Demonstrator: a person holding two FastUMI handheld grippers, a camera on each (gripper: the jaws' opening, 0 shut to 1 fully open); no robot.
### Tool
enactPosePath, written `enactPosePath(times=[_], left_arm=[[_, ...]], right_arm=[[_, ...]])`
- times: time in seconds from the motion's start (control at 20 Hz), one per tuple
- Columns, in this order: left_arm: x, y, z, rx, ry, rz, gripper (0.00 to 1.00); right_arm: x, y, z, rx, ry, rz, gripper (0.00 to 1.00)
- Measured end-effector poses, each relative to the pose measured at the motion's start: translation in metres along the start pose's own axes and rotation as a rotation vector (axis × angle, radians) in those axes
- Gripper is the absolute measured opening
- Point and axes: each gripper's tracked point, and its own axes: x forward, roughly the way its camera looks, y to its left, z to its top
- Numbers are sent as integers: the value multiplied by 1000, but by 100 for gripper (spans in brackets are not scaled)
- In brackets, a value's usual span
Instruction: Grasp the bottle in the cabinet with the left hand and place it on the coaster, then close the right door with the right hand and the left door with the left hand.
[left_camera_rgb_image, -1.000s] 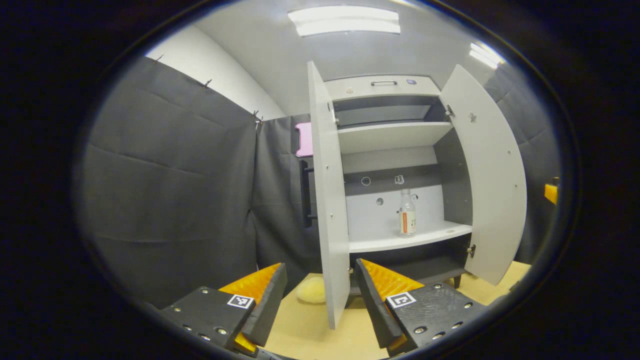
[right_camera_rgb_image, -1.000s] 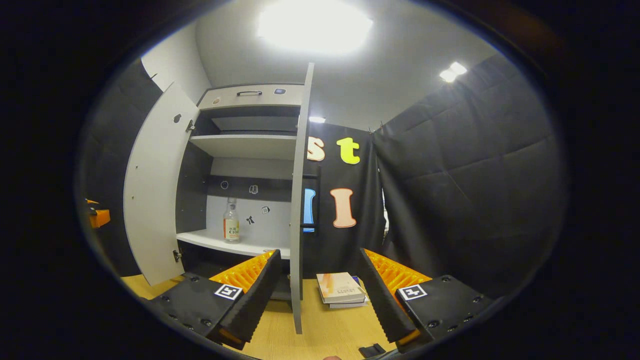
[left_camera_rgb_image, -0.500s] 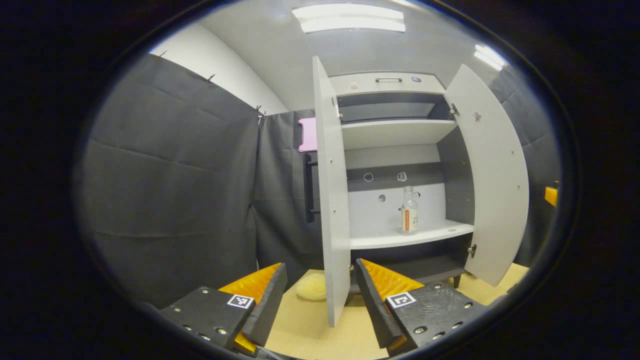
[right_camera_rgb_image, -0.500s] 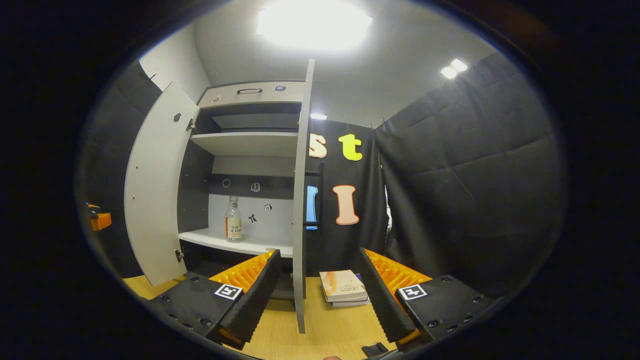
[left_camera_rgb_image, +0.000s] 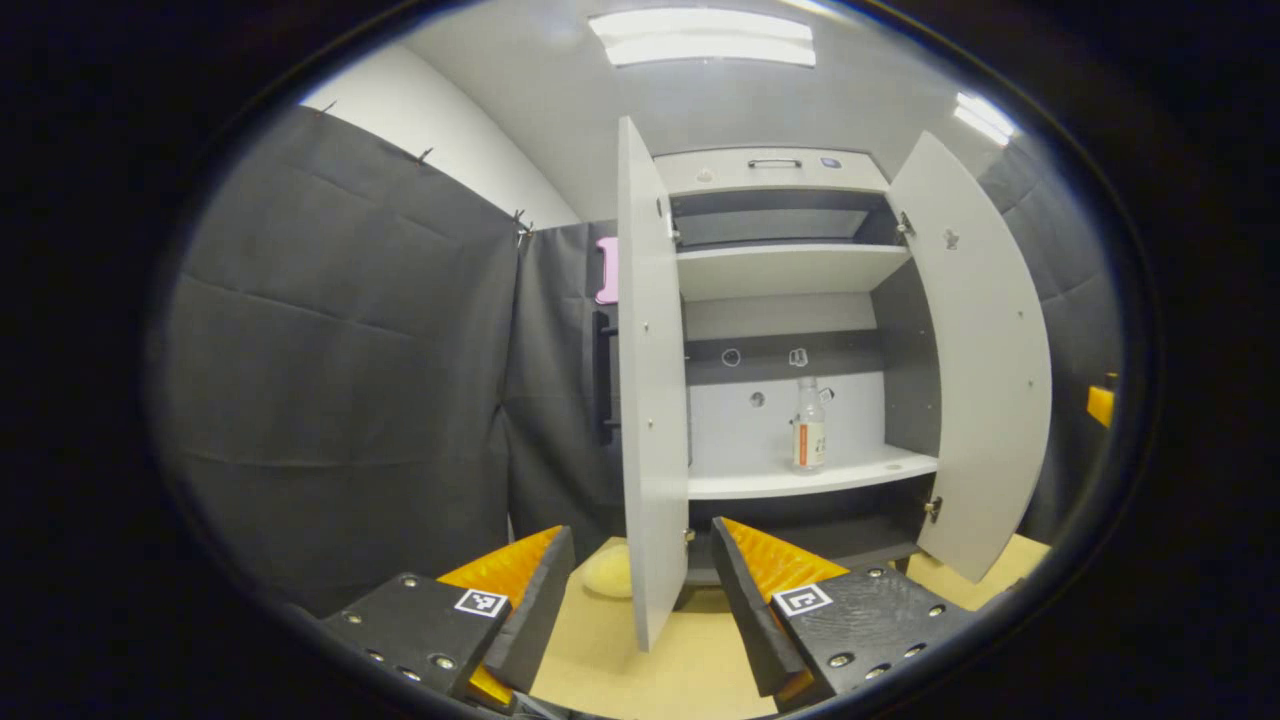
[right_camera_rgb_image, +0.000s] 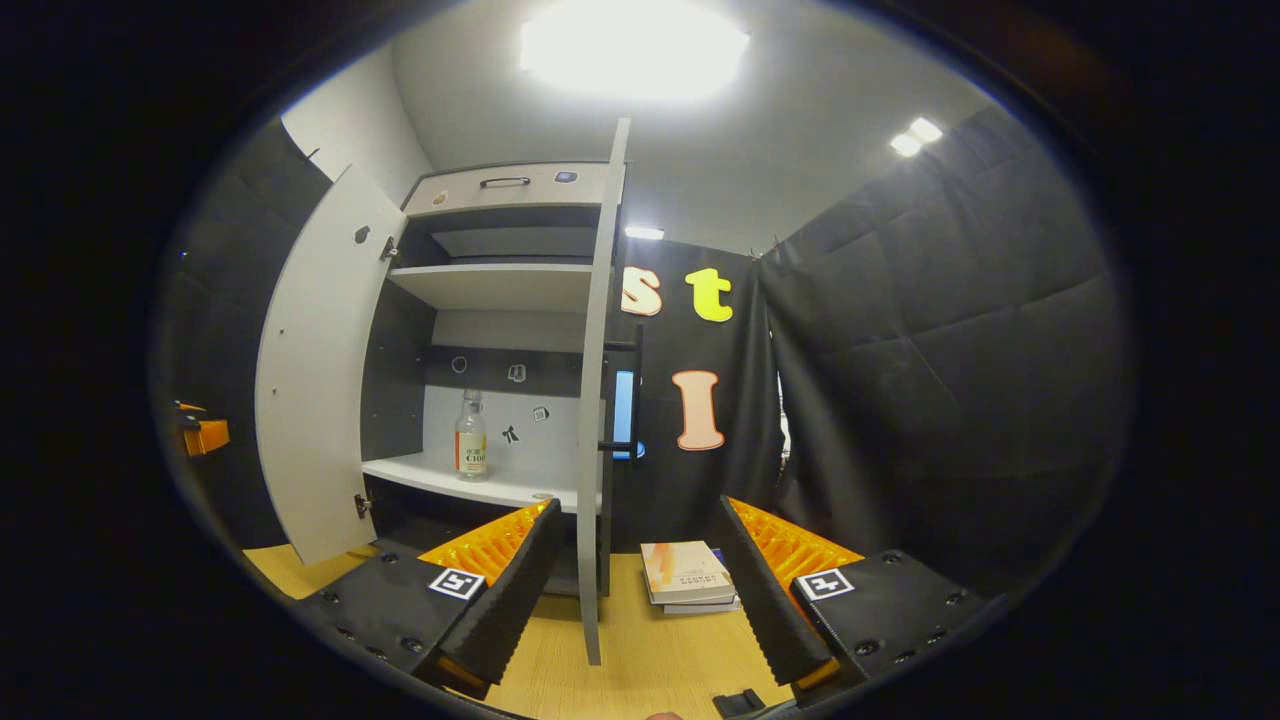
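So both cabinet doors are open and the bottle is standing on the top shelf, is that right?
Not quite. Both doors are open, the left door and the right door, but the bottle stands upright on the lower shelf, not the top one. The upper shelf carries nothing that can be seen. The left gripper view shows this, and the right gripper view agrees.

The cabinet (left_camera_rgb_image: 780, 270) has smooth, matt laminate panels, and its doors look the same. The bottle (left_camera_rgb_image: 808, 424) is clear and glossy, glass or plastic, with a paper-like label. The worktop (right_camera_rgb_image: 650, 655) shows pale wood grain; the booth wall (left_camera_rgb_image: 340, 380) is matt quilted cloth.
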Motion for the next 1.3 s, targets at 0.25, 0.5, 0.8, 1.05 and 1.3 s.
enactPosePath(times=[0.25,0.5,0.8,1.05,1.3], left_arm=[[6,-35,10,-17,-10,-28,81],[31,-74,31,15,-23,-85,81],[77,-119,53,23,-73,-163,80],[131,-154,57,-15,-85,-235,80],[195,-179,57,-36,-72,-284,81]], right_arm=[[11,4,-11,32,32,54,97],[14,-7,-17,31,30,68,97],[15,-13,-26,25,42,35,97],[24,-23,-31,40,54,-44,96],[41,-17,-32,24,58,-80,97]])
